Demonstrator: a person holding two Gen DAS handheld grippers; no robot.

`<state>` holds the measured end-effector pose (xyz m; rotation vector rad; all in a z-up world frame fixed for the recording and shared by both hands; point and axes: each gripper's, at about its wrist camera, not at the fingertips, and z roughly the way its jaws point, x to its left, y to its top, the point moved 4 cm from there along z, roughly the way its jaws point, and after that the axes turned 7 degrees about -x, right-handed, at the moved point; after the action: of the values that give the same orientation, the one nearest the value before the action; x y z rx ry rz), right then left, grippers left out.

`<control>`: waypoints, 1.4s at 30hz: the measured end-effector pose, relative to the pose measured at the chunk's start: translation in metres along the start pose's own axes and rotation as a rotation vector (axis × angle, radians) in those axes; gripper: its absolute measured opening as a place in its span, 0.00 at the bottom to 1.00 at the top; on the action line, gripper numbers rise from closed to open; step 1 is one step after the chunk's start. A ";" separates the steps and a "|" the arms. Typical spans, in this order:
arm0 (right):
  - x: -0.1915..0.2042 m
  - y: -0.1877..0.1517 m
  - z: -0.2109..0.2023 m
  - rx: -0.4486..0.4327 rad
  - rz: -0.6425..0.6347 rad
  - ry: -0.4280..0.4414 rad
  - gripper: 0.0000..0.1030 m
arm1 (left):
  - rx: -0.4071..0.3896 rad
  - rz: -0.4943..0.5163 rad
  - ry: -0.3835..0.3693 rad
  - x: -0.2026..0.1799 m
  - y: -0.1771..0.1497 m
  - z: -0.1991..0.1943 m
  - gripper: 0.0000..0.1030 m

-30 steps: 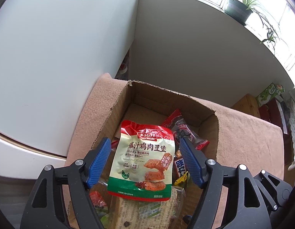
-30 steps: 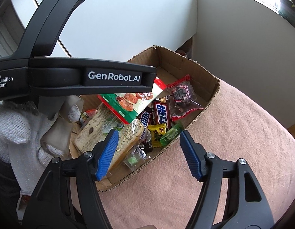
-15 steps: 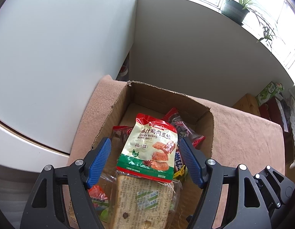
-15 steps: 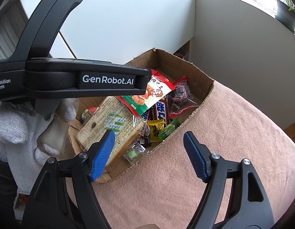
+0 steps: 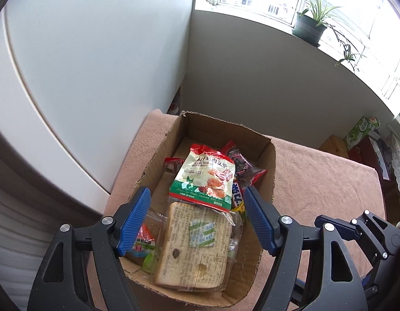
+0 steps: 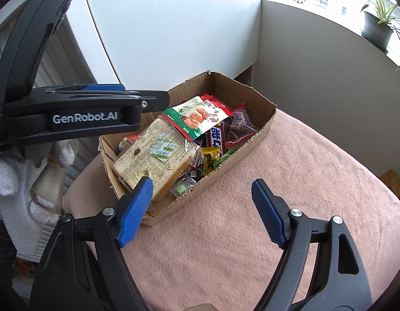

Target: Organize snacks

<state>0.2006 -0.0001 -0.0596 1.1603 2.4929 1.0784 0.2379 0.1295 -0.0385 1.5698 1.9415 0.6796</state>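
Hovering: left gripper [image 5: 196,216] fingers wide, empty | right gripper [image 6: 201,208] opening (empty) | cardboard box [image 6: 254,136] crammed

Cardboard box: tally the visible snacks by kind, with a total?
In the cardboard box, counting only what is visible; more may lie underneath:
Sliced bread pack: 1
Large cream-and-green pouch: 1
Dark bar with white lettering: 1
Clear red-edged packets: at least 1
Yellow packet: 1
Small green pieces: about 2
Total: about 7
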 end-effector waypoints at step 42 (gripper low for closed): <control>0.015 -0.084 -0.091 -0.239 0.034 -0.257 0.96 | -0.201 -0.058 0.131 -0.007 -0.141 -0.118 0.78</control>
<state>0.1007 -0.0737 -0.0499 1.1895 2.0952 1.1203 0.0584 0.0905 -0.0487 1.3717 1.9359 0.9429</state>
